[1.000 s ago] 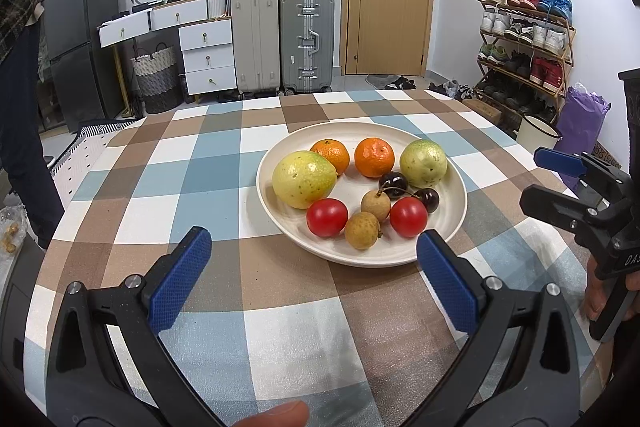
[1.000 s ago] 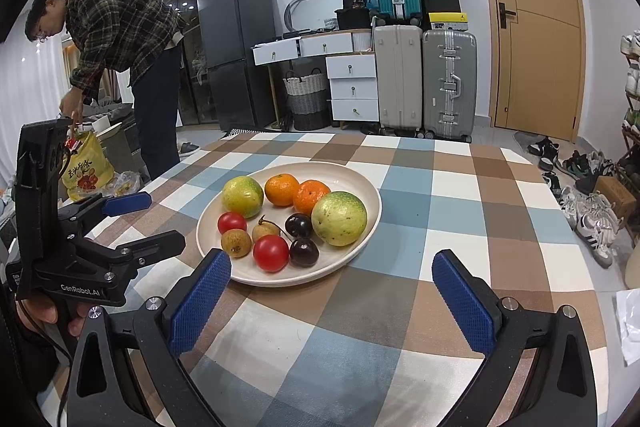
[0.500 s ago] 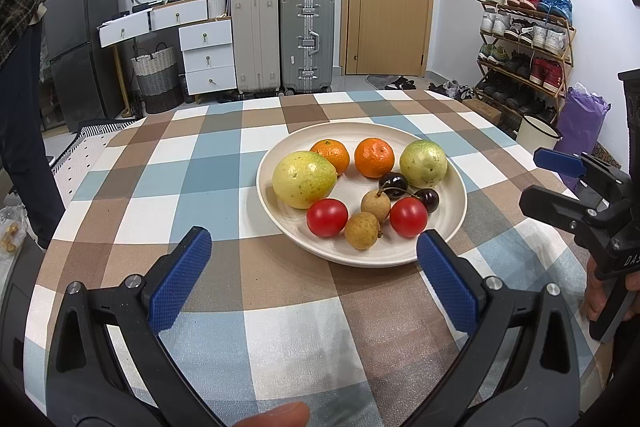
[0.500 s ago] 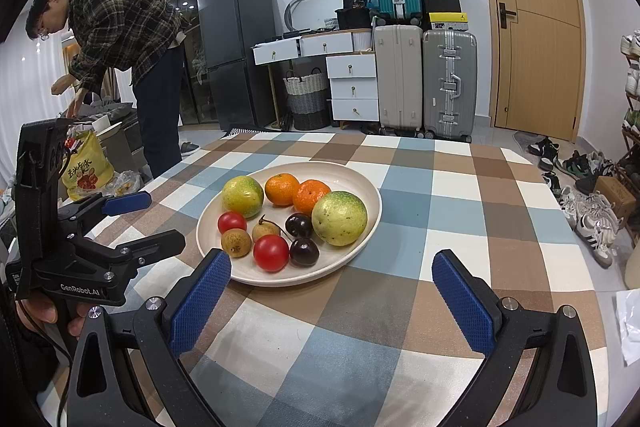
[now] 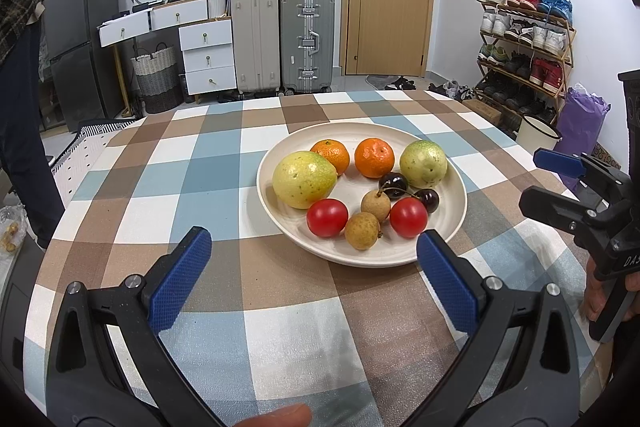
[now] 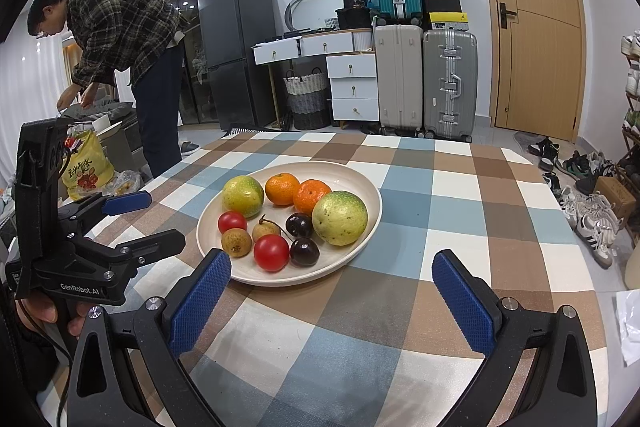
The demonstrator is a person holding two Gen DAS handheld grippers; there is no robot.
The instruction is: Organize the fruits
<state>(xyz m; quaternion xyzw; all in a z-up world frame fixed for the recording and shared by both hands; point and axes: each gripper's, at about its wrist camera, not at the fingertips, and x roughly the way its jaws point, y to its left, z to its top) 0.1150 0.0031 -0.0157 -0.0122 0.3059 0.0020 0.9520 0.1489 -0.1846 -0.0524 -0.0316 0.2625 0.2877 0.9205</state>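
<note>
Hovering low over the checked brown, blue and white cloth-covered desk (image 5: 224, 195): both tongs, both spread wide, nothing between the blue pads.

Left tongs (image 5: 314, 267) sit at the desk's near edge, and the round cream plate (image 5: 456, 211) lies just beyond their tips, toward 1 o'clock. Right tongs (image 6: 331, 285) have the same plate at 11 o'clock, with the left pad's tip just short of the rim. In the left view the right tongs appear at 3 o'clock, held by a hand (image 5: 600, 301); in the right view the left tongs appear at 9 o'clock, held by a hand (image 6: 44, 311).

Plate contents, left view, clock positions on the plate:
- large yellow-green round fruit (image 5: 304, 179) at 9, touching an orange tangerine (image 5: 330, 155) at 11
- second orange tangerine (image 5: 374, 157) at 12
- smaller yellow-green round fruit (image 5: 423, 163) at 2
- two dark cherries (image 5: 394, 183) (image 5: 427, 200) on one stem, near centre toward 3
- two small tan longans (image 5: 375, 205) (image 5: 362, 230), centre and 6
- two red cherry tomatoes (image 5: 327, 217) (image 5: 408, 217) at 7 and 5

All fruit is on the plate.

Background: a person in a plaid shirt (image 6: 116, 27) bends over at 10 o'clock in the right view, well away from the desk.
</note>
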